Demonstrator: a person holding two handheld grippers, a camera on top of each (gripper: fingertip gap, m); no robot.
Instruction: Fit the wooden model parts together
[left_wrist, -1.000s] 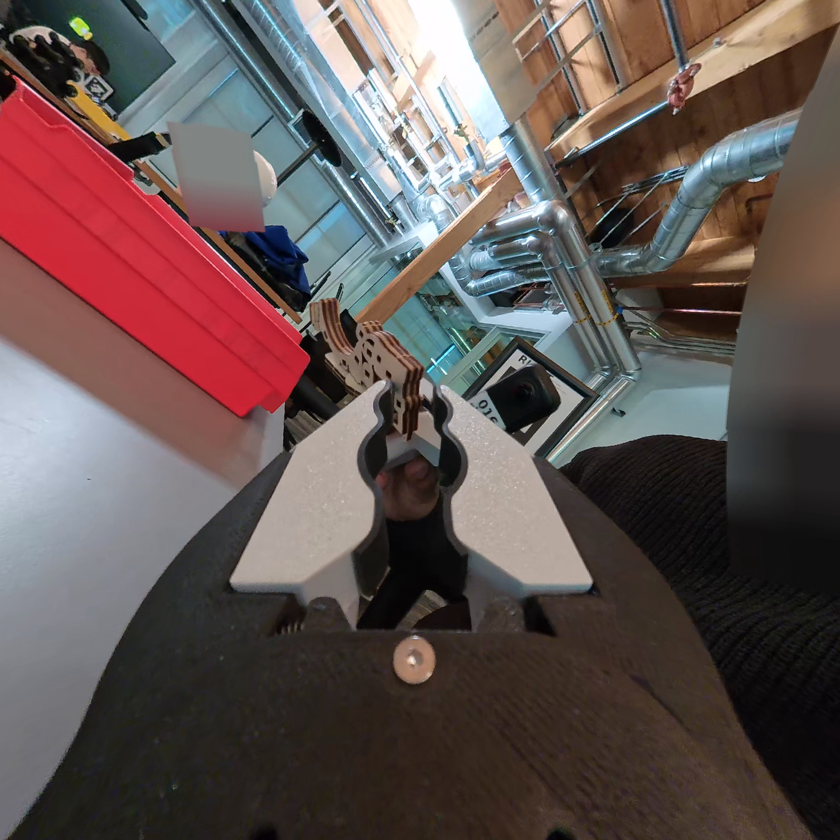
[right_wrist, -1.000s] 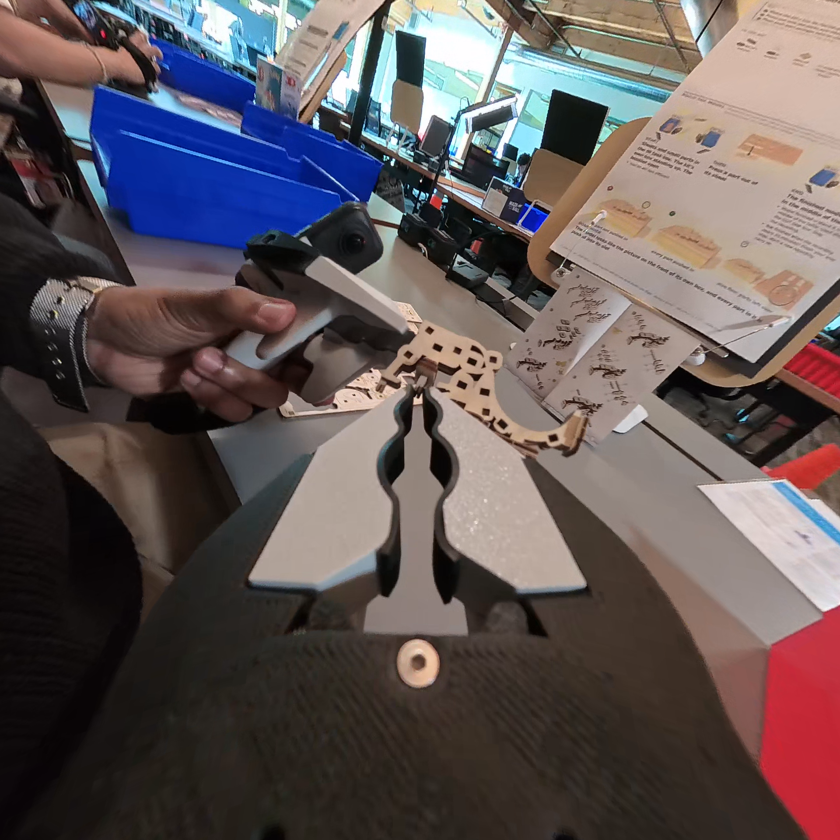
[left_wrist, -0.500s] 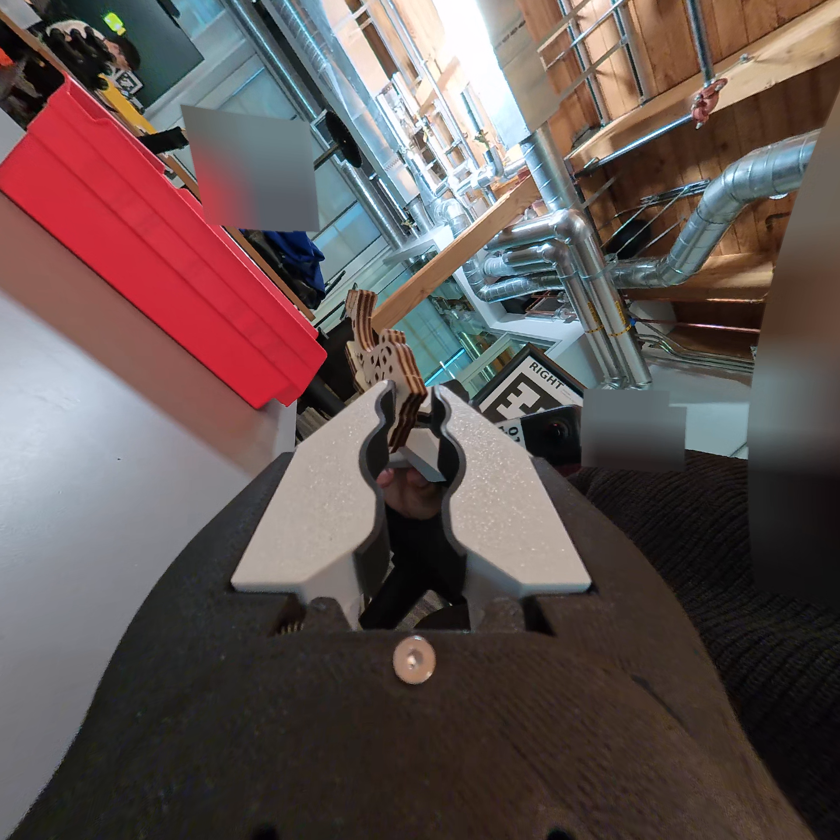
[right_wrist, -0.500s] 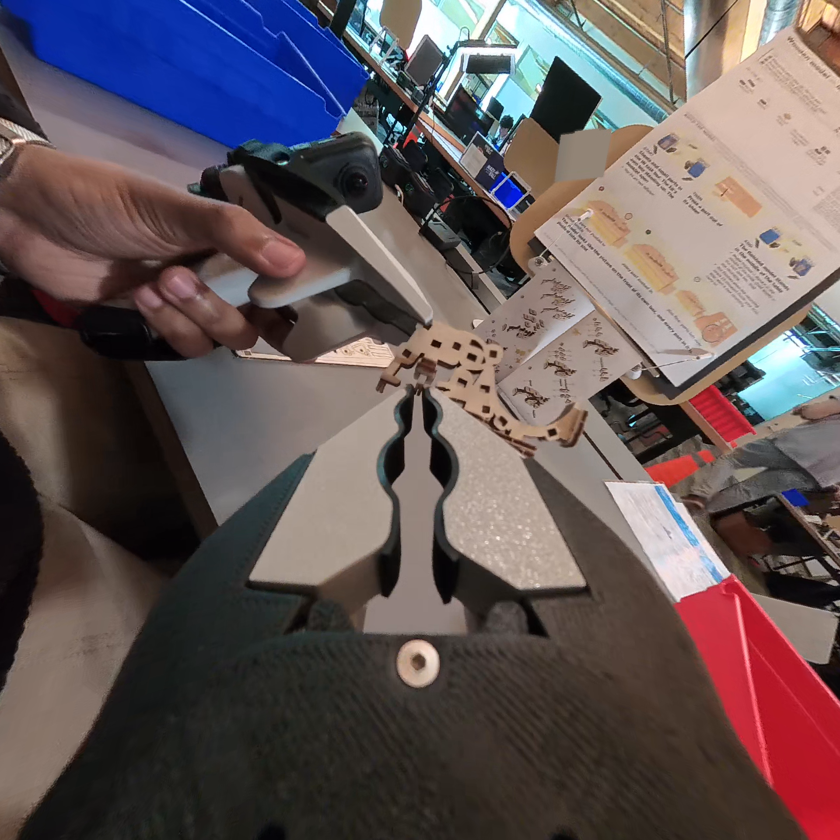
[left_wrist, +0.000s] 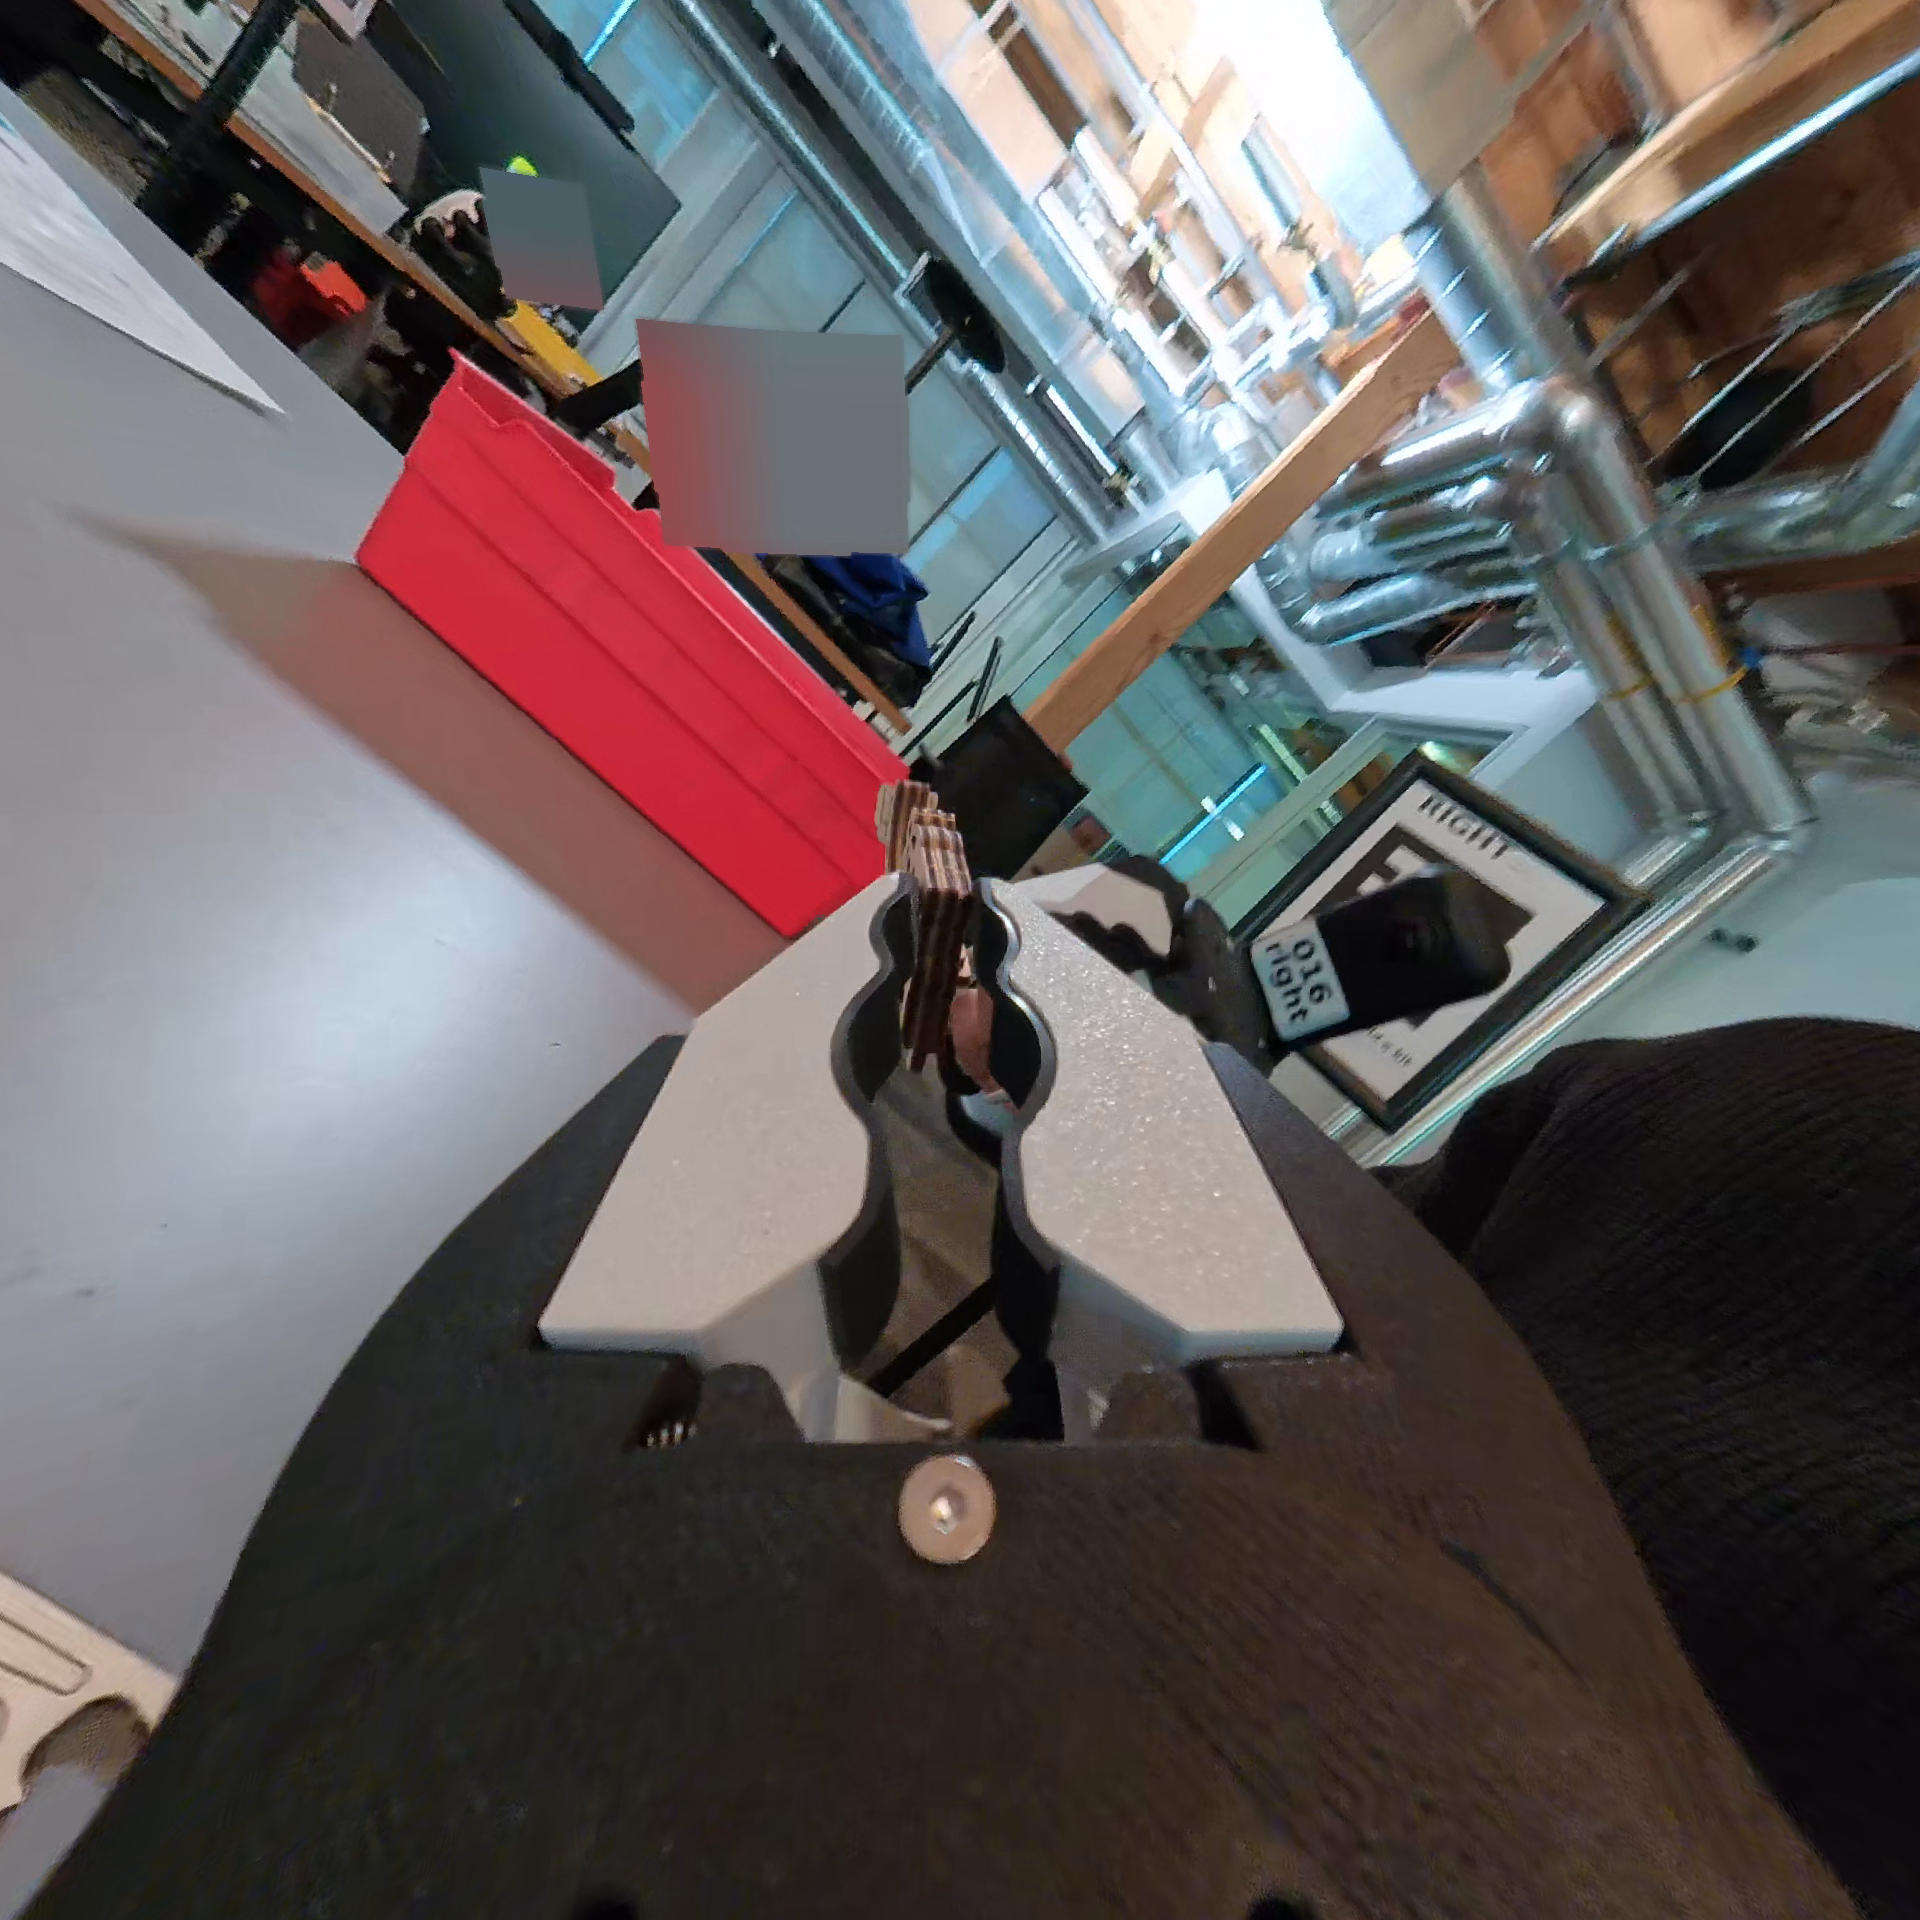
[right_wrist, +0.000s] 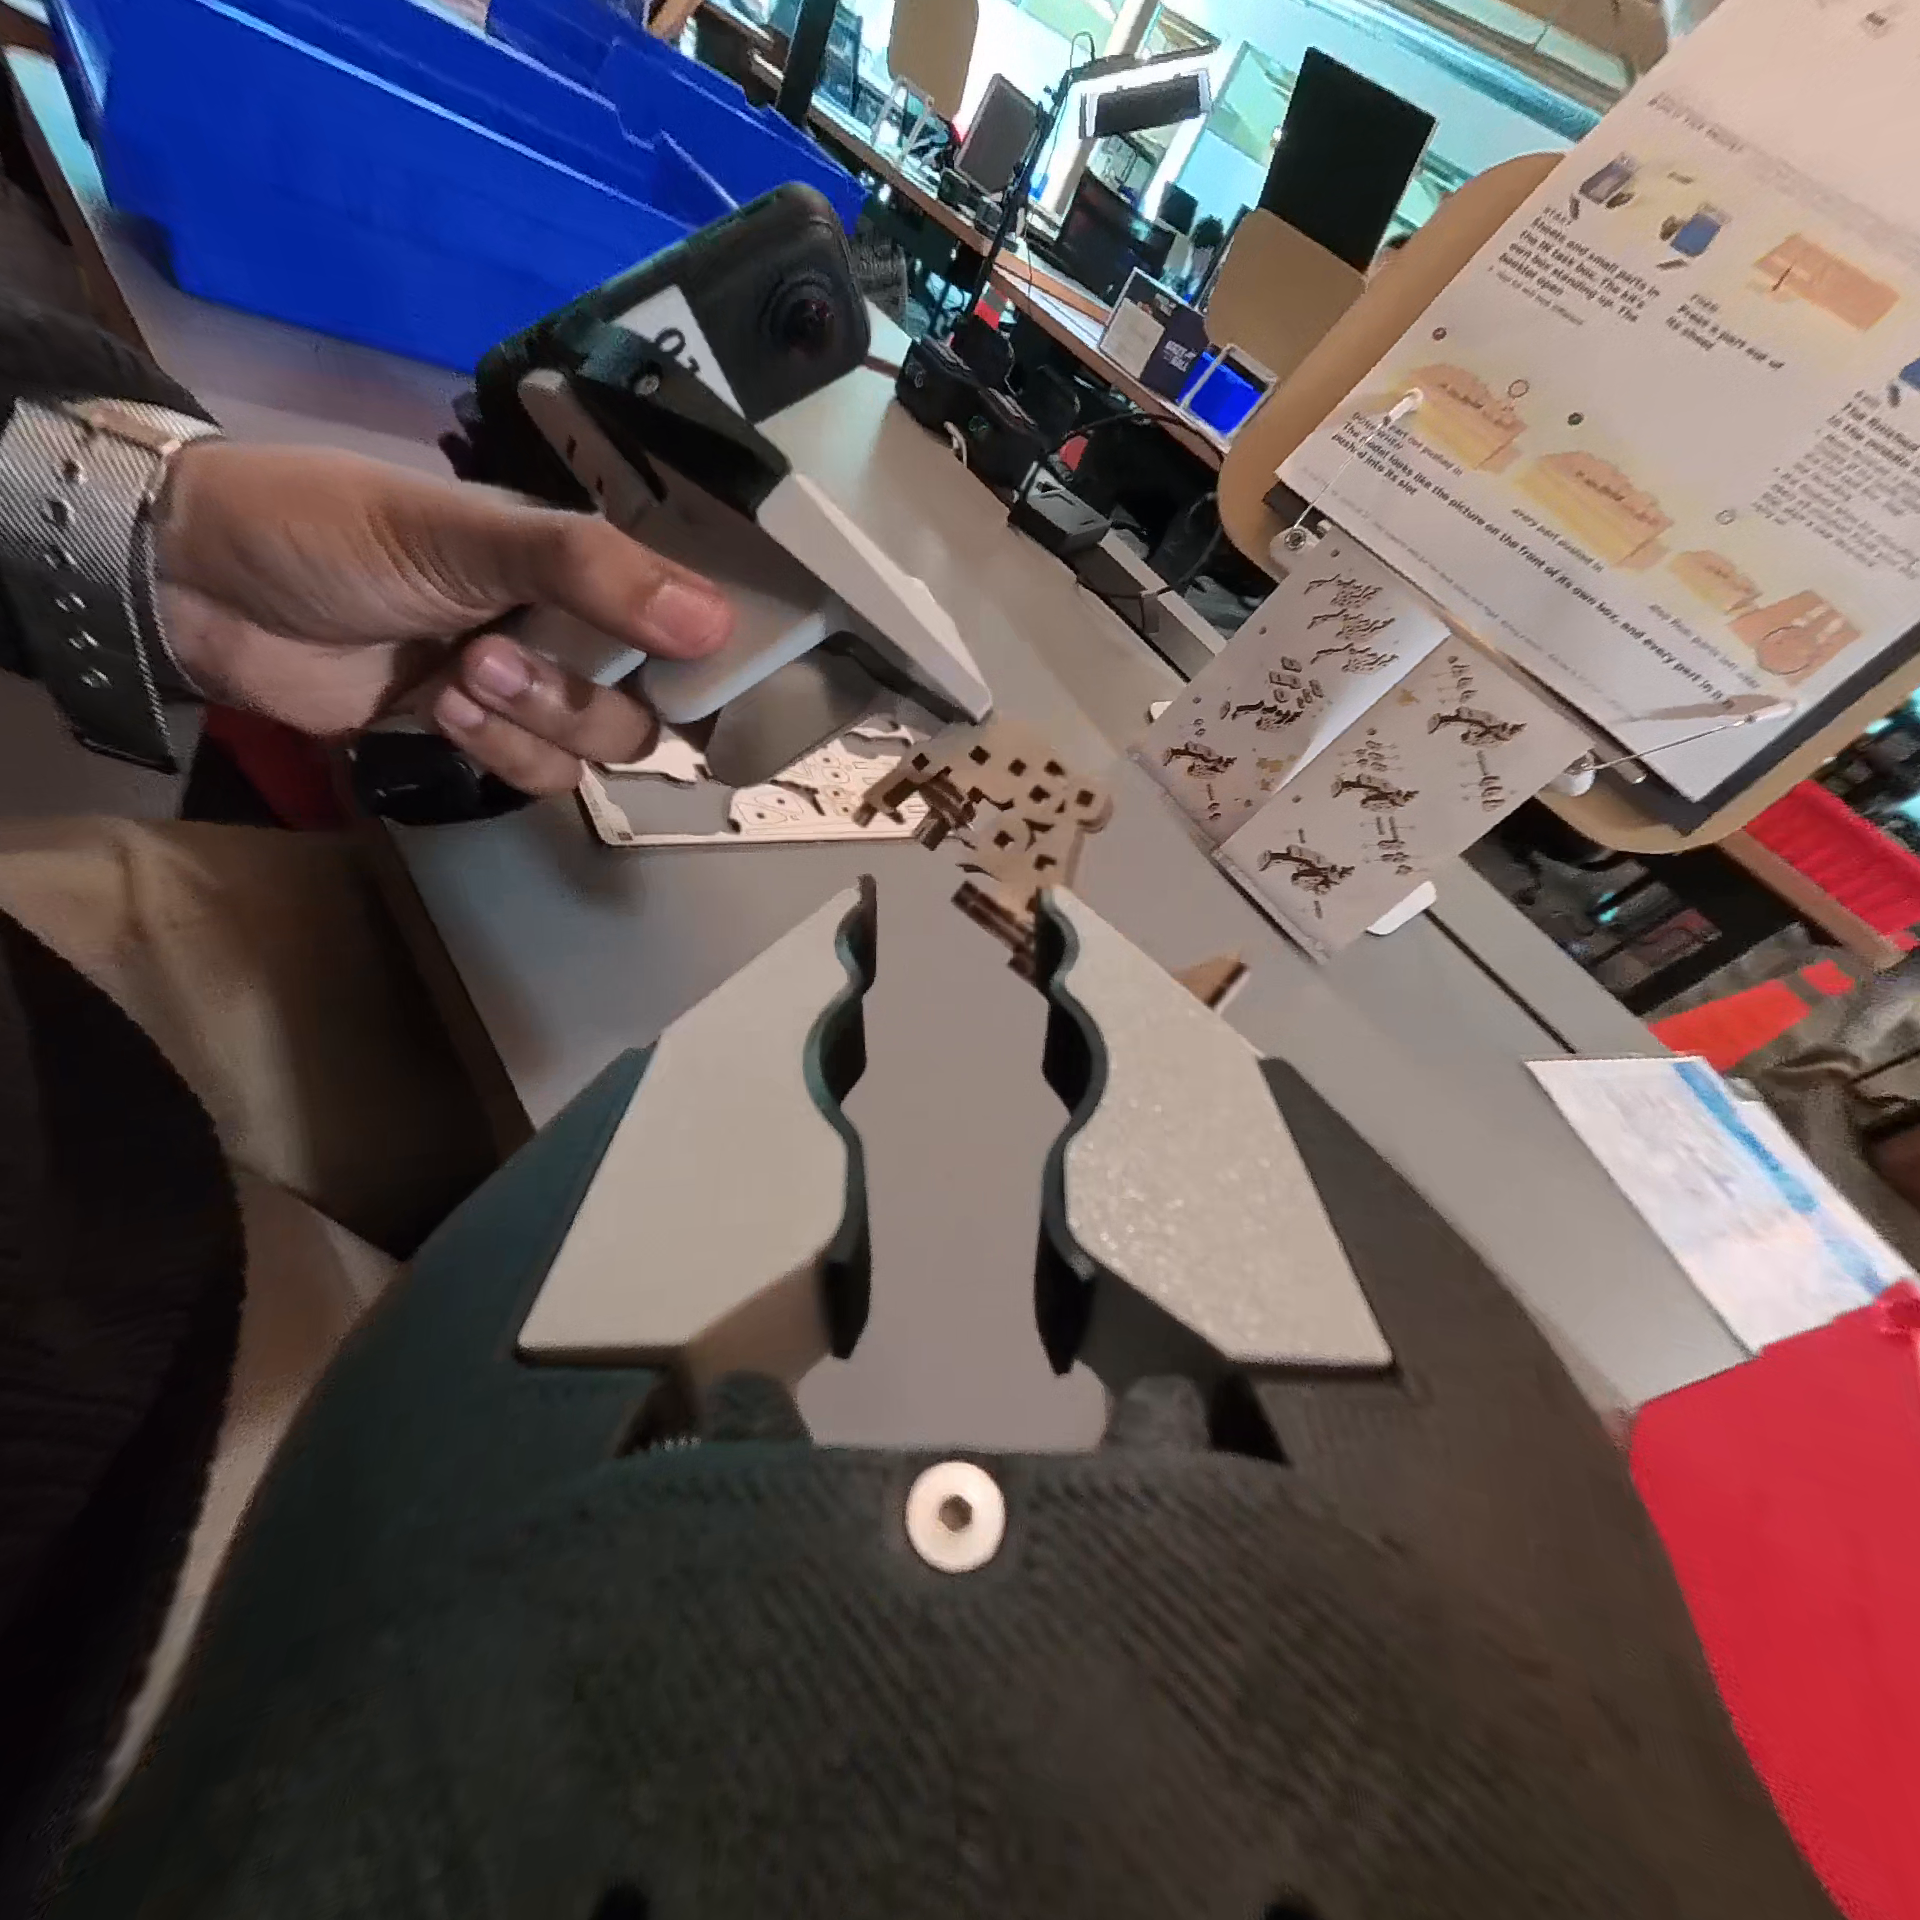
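Your left gripper (left_wrist: 940, 914) clamps the wooden model (right_wrist: 1003, 805); beside the model, your right gripper (right_wrist: 956, 914) gapes, jaws apart.

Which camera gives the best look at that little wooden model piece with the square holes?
The right wrist view: the wooden model piece shows its flat face with the square holes, held up over the grey table. The left wrist view shows it only edge-on, pinched in the left claw.

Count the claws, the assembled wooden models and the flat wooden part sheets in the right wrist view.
Claws: 2, the left claw and the right claw
Wooden model: 1
Wooden part sheet: 1
Total: 4
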